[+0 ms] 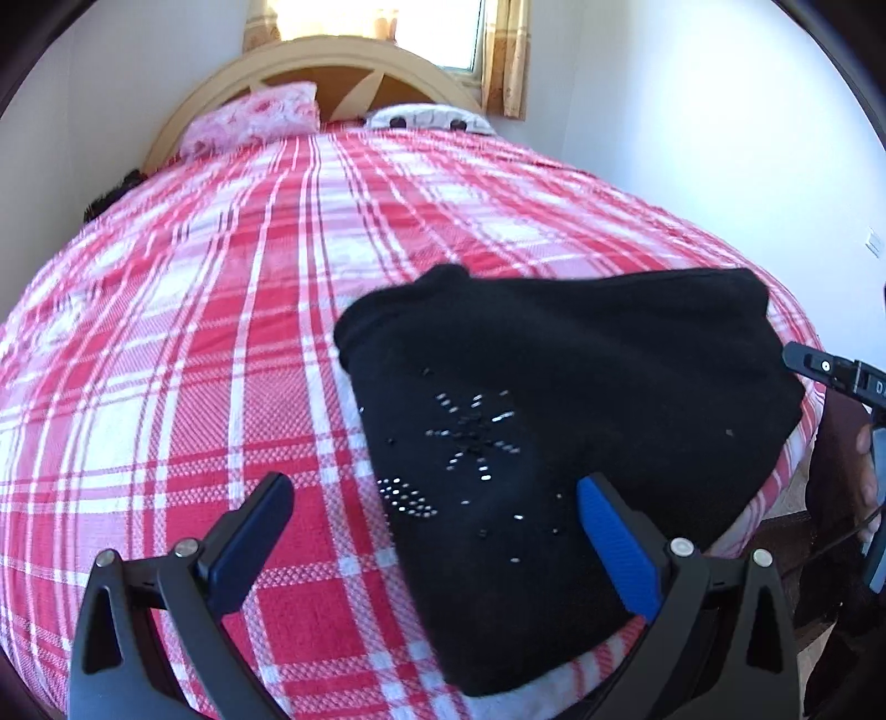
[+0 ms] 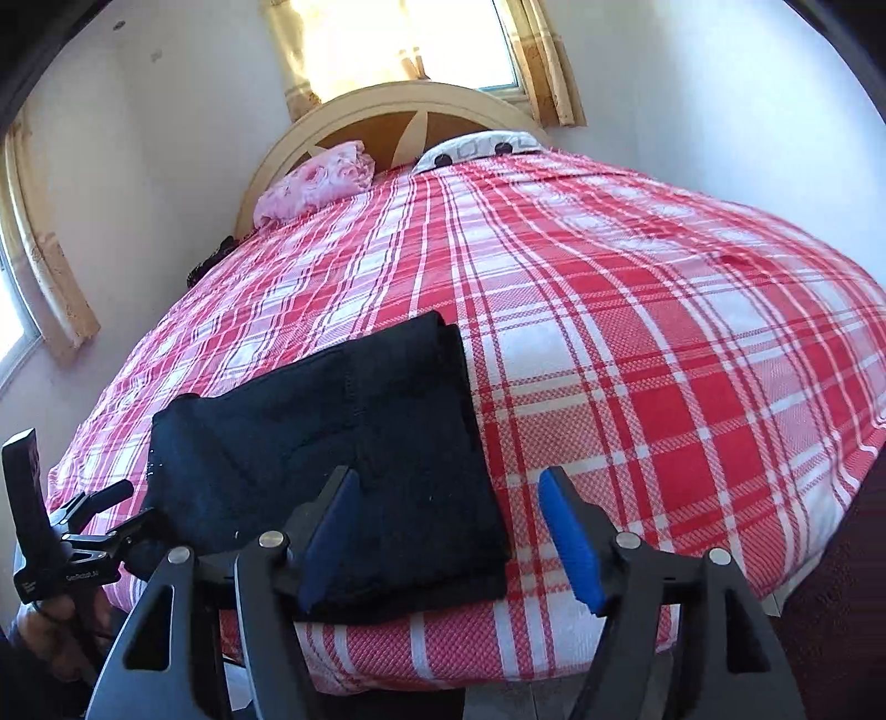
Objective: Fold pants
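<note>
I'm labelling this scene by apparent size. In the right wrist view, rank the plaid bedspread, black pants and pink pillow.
Largest to smallest:
1. plaid bedspread
2. black pants, though nearness to the camera enlarges them
3. pink pillow, far off, so shrunk

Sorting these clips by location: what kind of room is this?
A bedroom, most likely: a bed with a red plaid cover, a pink pillow against an arched headboard, and a curtained window behind.

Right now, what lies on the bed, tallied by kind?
Folded black pants: 1
Pillows: 2, one pink floral, one white patterned
Plaid bedspread: 1
Total: 4
</note>
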Available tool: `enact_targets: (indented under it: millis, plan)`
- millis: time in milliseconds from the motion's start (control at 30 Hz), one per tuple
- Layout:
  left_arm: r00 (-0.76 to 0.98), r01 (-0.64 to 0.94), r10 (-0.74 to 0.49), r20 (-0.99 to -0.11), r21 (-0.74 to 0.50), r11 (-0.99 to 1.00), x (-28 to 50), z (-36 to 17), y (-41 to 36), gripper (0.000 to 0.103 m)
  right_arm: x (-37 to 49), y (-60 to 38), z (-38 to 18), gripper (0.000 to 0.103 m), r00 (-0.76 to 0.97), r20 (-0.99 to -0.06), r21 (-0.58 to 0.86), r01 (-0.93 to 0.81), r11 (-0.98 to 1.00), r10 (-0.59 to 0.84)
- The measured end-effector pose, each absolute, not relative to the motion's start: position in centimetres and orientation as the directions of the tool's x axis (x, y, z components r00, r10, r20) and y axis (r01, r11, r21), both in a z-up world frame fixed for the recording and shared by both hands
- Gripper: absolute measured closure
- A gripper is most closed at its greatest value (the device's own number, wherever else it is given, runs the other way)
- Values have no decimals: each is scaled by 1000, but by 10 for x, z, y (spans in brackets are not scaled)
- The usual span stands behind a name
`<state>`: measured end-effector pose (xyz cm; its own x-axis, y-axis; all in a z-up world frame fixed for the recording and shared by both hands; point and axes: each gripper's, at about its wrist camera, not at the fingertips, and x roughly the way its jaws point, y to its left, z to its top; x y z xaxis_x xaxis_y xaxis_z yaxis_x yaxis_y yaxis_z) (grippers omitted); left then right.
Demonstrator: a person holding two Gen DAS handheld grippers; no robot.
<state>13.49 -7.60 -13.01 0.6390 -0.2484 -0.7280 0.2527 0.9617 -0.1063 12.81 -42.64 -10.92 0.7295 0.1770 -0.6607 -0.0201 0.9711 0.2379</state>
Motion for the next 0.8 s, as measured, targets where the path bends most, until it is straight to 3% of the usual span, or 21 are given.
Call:
enact_targets:
  millis: [200,467,733,800]
  plan:
    - [639,250,-258,-725,-122,961,147,-137,-72,0,167,-430,-131,33,661,-706,305,-39,952,254]
    - [644,251,-260,-719,-122,960,157,-139,-75,0,179,-418,-136,25,680,-678,300,-93,949,281]
    - [632,236,-262,-730,-141,961,159,-141,-75,0,181,-415,-138,28,670,-674,318,-119,941,313]
    - [626,238,-267,-733,-147,960,160,-141,-74,0,180,-418,-138,35,670,-669,329,-119,937,320]
